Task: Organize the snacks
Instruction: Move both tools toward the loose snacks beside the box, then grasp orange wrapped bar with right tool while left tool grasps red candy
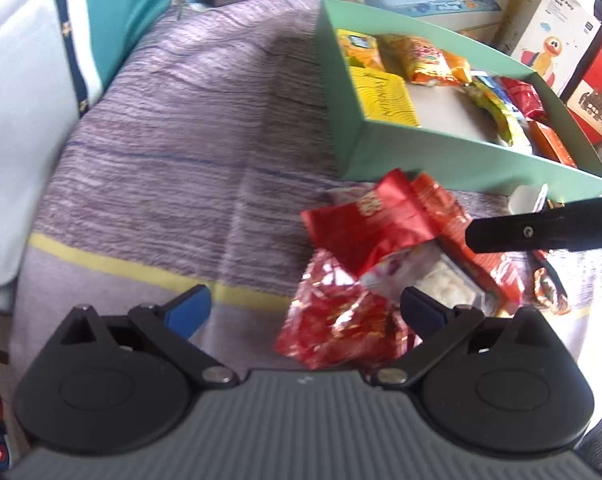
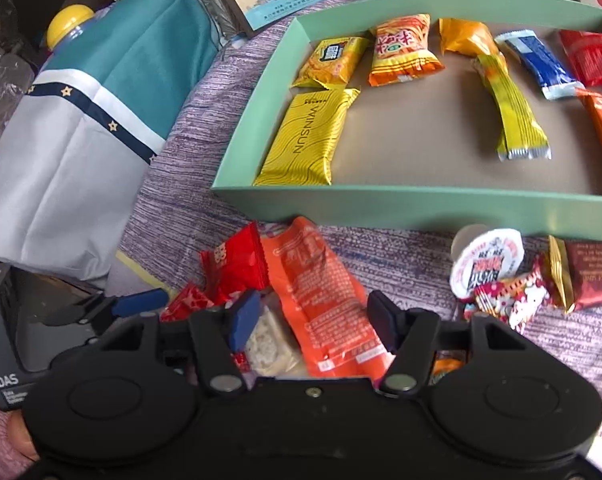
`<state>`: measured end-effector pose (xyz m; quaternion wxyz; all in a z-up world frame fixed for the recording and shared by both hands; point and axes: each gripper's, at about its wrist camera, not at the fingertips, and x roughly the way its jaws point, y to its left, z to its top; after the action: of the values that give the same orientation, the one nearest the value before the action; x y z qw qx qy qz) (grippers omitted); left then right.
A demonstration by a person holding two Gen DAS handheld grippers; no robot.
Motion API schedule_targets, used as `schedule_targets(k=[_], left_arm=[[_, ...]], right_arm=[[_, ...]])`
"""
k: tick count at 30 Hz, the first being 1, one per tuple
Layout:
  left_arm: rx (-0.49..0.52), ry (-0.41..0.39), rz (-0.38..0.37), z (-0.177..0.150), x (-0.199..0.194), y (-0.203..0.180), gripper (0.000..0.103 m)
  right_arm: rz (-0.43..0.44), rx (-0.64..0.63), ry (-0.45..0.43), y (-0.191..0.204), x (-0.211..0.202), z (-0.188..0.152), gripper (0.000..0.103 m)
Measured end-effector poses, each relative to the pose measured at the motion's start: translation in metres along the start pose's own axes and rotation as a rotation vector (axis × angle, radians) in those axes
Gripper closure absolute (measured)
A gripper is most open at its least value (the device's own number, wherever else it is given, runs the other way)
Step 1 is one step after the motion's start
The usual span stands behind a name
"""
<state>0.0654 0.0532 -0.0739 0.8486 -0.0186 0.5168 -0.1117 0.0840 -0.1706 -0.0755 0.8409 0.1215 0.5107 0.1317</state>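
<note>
The right gripper [image 2: 311,322] is hovering with its tongs spread astride the orange packet [image 2: 321,300] — lined up to pinch it. That packet is lying on the blanket beside the green tray's [image 2: 381,208] near wall; the left gripper [image 1: 305,308] is waiting, spread — empty.

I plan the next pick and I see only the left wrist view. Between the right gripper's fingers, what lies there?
Observer: A long orange packet lies between the open fingers of the right gripper, not yet gripped.
Operator: Is something beside this packet?
Observer: Yes, a clear pack with a pale snack lies against its left side.
Operator: In the green box, does the blue packet lie flat?
Observer: Yes, the blue packet lies flat on the floor of the green box, between a long yellow stick packet and a red packet.
</note>
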Motion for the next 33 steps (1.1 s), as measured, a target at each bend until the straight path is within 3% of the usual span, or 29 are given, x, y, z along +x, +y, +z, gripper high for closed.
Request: schedule_targets(k=[4,7,10,12,15,17,18,21,27,29,33], left_arm=[[-0.026,0.011,0.013,0.000,-0.005,0.010,0.000],[-0.060,0.032,-0.022,0.001,-0.008,0.012,0.000],[-0.050,0.033,-0.050,0.000,-0.011,0.003,0.000],[-0.013,0.040,-0.043,-0.001,-0.008,-0.008,0.001],[0.029,0.051,-0.012,-0.005,-0.004,-0.023,0.012],[0.047,0.038,-0.042,-0.006,-0.008,-0.025,0.029],[0.054,0.036,-0.062,-0.006,-0.010,-0.026,0.047],[0.100,0.034,0.010,-0.010,-0.010,-0.030,0.095],[0.063,0.043,-0.024,-0.012,-0.021,-0.025,0.097],[0.034,0.055,-0.042,-0.012,-0.025,-0.022,0.087],[-0.005,0.054,-0.070,-0.010,-0.031,-0.025,0.053]], right_arm=[[-0.053,-0.087,0.008,0.008,0.015,0.001,0.042],[-0.072,-0.142,0.006,0.012,0.018,-0.004,0.041],[-0.137,-0.249,0.004,0.022,0.014,-0.018,0.064],[-0.131,-0.207,-0.008,0.018,0.012,-0.023,0.069],[-0.126,-0.104,-0.032,0.004,0.002,-0.027,0.071],[-0.108,-0.056,-0.037,-0.005,-0.003,-0.030,0.071],[-0.097,-0.033,-0.040,-0.009,-0.005,-0.032,0.071],[-0.070,0.016,-0.057,-0.019,-0.014,-0.035,0.071],[-0.042,0.031,-0.090,-0.024,-0.029,-0.038,0.071],[-0.036,0.034,-0.095,-0.025,-0.032,-0.039,0.071],[-0.023,0.039,-0.112,-0.028,-0.039,-0.043,0.071]])
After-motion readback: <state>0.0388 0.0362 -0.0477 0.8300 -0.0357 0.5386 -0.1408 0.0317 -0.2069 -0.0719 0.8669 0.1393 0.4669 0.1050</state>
